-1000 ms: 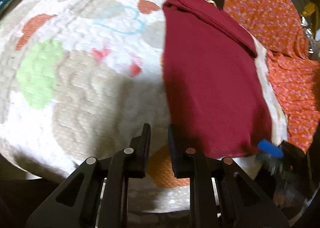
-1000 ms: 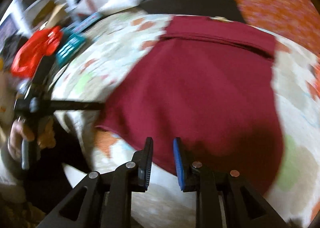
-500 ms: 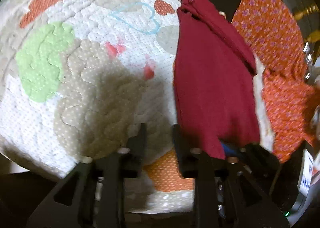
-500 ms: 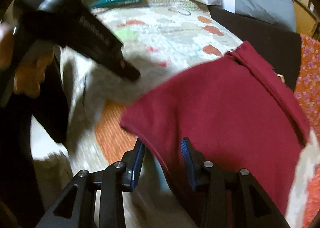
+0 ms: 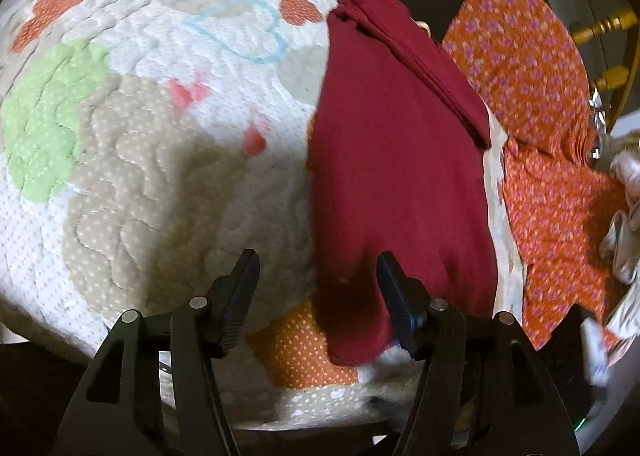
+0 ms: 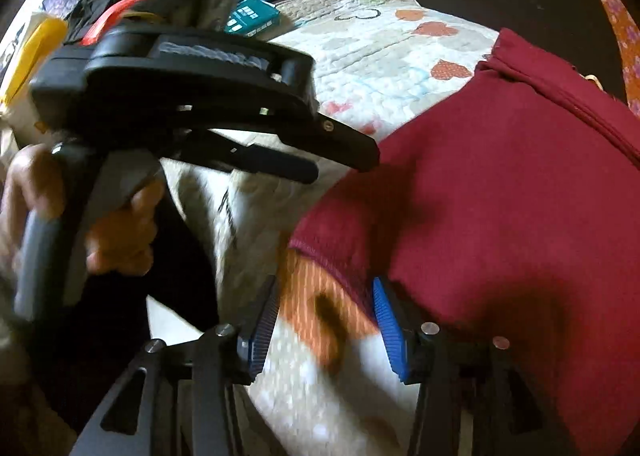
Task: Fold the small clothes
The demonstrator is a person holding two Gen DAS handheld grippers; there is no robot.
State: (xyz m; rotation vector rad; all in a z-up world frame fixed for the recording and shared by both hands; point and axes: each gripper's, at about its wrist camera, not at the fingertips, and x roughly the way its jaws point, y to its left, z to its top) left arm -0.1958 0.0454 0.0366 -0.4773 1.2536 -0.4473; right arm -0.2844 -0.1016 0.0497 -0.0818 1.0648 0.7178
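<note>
My left tongs [image 5: 316, 288] have spread apart since a second ago, when they were nearly together, and the near corner of the maroon garment [image 5: 392, 160] now sits between them at about 5 o'clock on the quilt [image 5: 160, 160]. The garment lies flat across the quilt's right half, its folded band toward 12 o'clock. My right tongs [image 6: 324, 316] have opened too, straddling the same hem edge without gripping it. I judge both are set to pinch that near hem and carry it toward the far band. The orange floral cloth [image 5: 552, 192] waits at 3 o'clock.
</note>
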